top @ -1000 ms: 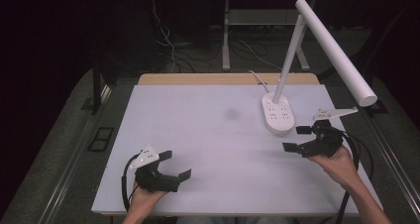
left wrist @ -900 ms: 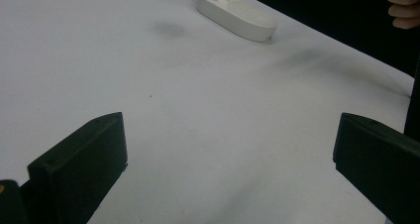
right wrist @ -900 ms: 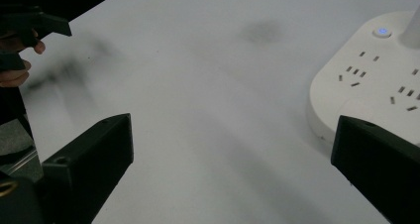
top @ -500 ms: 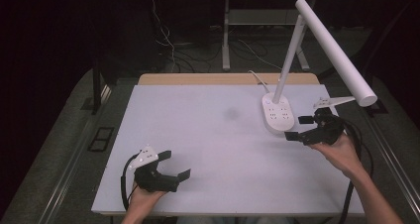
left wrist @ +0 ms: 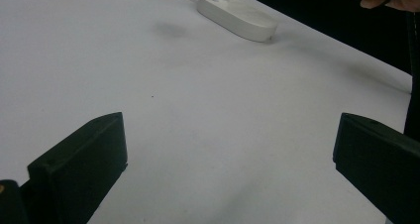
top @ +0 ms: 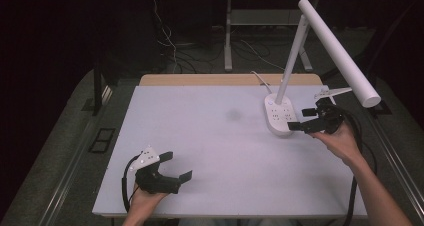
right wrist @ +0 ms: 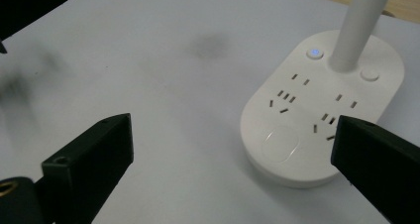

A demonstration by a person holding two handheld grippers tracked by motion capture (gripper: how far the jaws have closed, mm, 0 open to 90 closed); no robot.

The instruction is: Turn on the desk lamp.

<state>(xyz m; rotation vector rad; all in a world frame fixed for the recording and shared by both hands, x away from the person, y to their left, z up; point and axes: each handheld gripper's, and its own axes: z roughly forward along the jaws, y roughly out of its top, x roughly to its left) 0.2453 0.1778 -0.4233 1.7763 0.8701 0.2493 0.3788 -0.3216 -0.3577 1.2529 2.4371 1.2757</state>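
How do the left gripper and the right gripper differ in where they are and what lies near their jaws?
The left gripper sits at the table's near edge over bare surface; the right gripper is farther back, beside the lamp base. The left gripper's jaws frame nothing; the right gripper's jaws point at the lamp base. Both are open and hold nothing.

The tabletop (top: 210,136) is left bare across its left, middle and near parts, so wide room is offered there. The far right corner is taken by a white lamp base (top: 279,113) with sockets, from which a stem (top: 291,61) rises and a long lamp head (top: 340,51) slants out over the right edge. Passage beneath that head is narrowed, and the right gripper (top: 305,120), jaws spread, is held just beside the base. The left gripper (top: 175,167) is kept at the near left edge, well apart.
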